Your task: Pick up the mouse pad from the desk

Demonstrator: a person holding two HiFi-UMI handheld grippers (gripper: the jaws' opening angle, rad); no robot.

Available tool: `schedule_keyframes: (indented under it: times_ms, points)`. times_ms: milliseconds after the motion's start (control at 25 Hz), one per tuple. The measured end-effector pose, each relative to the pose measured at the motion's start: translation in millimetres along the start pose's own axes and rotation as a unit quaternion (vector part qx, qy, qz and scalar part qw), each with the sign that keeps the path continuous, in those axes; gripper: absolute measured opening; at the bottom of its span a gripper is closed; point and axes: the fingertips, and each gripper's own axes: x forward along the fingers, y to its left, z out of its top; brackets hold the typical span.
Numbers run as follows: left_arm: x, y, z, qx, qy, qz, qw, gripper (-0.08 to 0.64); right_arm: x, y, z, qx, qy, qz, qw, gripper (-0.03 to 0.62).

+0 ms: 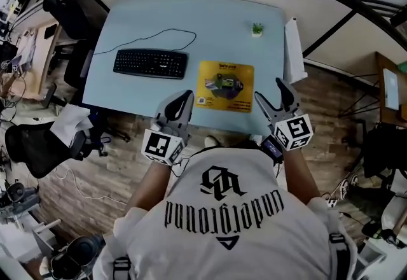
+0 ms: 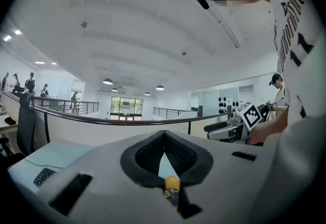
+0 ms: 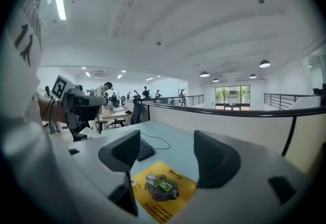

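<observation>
The yellow mouse pad (image 1: 225,86), printed with a dark picture, lies flat near the front edge of the light blue desk (image 1: 191,18). My left gripper (image 1: 183,98) hovers at the desk's front edge, just left of the pad, with its fingers together and nothing between them; in the left gripper view its tips (image 2: 164,134) meet. My right gripper (image 1: 269,91) is held at the pad's right front corner, off the desk surface. Its jaws stand apart and empty. The right gripper view shows the mouse pad (image 3: 162,190) through the gap of that gripper (image 3: 167,150).
A black keyboard (image 1: 151,62) with its cable lies left of the pad. A small green plant (image 1: 257,29) stands at the back right. A white object (image 1: 294,49) runs along the desk's right edge. Black office chairs (image 1: 38,145) stand at the left on the wooden floor.
</observation>
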Motion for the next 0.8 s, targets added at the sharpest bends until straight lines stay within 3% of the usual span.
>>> schedule_keyframes:
  times_ms: [320, 800]
  points:
    - [-13, 14, -12, -0.014, 0.007, -0.019, 0.9997, 0.008, 13, 14, -15, -0.001, 0.031, -0.022, 0.999, 0.331]
    - [0, 18, -42, -0.021, 0.039, -0.012, 0.9990, 0.008, 47, 2, -79, 0.008, 0.089, -0.012, 0.996, 0.330]
